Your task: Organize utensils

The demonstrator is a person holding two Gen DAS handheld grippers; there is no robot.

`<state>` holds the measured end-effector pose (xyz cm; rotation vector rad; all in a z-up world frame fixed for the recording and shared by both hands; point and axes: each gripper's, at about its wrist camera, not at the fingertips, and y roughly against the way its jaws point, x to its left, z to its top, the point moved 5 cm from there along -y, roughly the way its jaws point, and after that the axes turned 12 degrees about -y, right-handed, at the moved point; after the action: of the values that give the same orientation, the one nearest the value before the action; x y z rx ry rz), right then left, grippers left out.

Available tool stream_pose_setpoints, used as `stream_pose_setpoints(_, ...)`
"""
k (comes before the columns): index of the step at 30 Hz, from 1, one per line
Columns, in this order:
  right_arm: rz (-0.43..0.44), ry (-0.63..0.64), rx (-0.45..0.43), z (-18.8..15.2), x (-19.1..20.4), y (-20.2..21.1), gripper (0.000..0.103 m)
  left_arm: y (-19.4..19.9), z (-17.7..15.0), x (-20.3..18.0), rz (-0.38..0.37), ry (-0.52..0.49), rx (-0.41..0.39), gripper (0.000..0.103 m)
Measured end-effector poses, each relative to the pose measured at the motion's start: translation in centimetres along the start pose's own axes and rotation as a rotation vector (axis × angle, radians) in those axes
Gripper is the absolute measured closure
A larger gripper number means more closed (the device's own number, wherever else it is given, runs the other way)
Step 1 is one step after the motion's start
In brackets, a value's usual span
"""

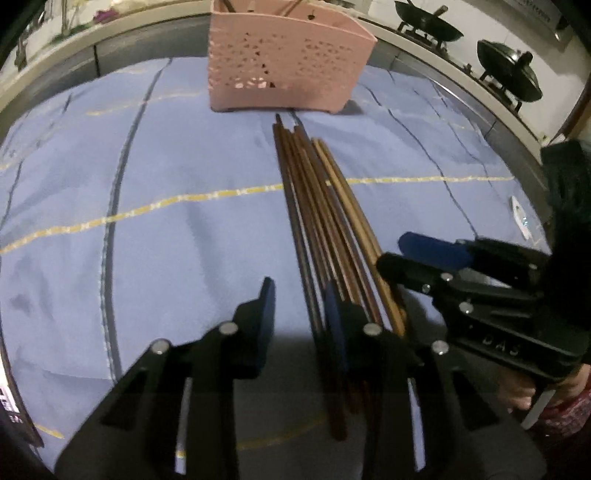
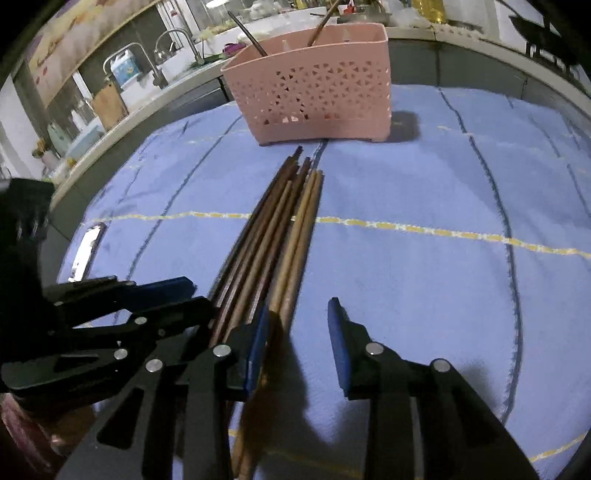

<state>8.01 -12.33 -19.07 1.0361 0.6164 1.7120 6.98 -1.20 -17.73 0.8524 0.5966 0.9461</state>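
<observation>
Left wrist view: pink perforated plastic utensil caddy (image 1: pixel 288 70) upright at far end of blue quilted cloth with yellow and dark stripes (image 1: pixel 147 206). Inside caddy, thin brown sticks, at least two seen in right wrist view, leaning against the rim; compartments not distinguishable.

Bundle of brown wooden chopsticks (image 1: pixel 321 221) flat on cloth, tips pointing at caddy and stopping just short of its base. Roughly eight counted; two paler ones on the right side of the bundle, rest dark. Exact count uncertain, sticks overlap.

Left gripper (image 1: pixel 299 314) low over near end of bundle, jaws narrowly apart; leftmost dark stick runs through the gap, right blue pad sits over the bundle. Pad contact not resolvable.

Right gripper (image 2: pixel 297 332) likewise low, jaws moderately apart; paler sticks lie between fingers, against left pad only. Nothing clamped.

Two black pans (image 1: pixel 428 26) on stove behind. Sink faucet (image 2: pixel 181 40) at counter, right wrist view.
</observation>
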Motion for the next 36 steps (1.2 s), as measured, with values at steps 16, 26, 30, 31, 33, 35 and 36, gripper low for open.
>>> stream_pose_setpoints(16, -0.058, 0.008, -0.023, 0.7, -1.3, 0.2, 0.07, -0.7, 0.6, -0.9, 0.179, -0.114, 0.0, 0.082)
stream_pose_setpoints(26, -0.051, 0.011, -0.017, 0.8, -1.0, -0.1, 0.07, -0.9, 1.1, -1.3, 0.232, -0.13, 0.003, 0.082)
stream_pose_setpoints(30, -0.015, -0.032, -0.008, 1.0, -1.2, 0.0, 0.07, -0.9, 1.1, -0.8, 0.209, -0.116, -0.009, 0.095)
stream_pose_setpoints(31, -0.004, -0.049, -0.008, 1.0, -1.4, 0.0, 0.07, -0.9, 1.0, -0.7, 0.211, -0.113, -0.01, 0.096)
stream_pose_setpoints(33, 0.006, -0.064, -0.013, 1.2, -1.5, 0.2, 0.07, -0.8, 0.9, -0.3, 0.207, -0.101, -0.009, 0.096)
stream_pose_setpoints(35, 0.006, -0.053, -0.014, 1.4, -1.3, 0.2, 0.07, -0.7, 0.9, 0.1, 0.2, -0.087, -0.008, 0.096)
stream_pose_setpoints(36, 0.006, -0.047, -0.01, 1.3, -1.1, 0.1, 0.07, -0.6, 0.8, 0.3, 0.201, -0.083, -0.009, 0.096)
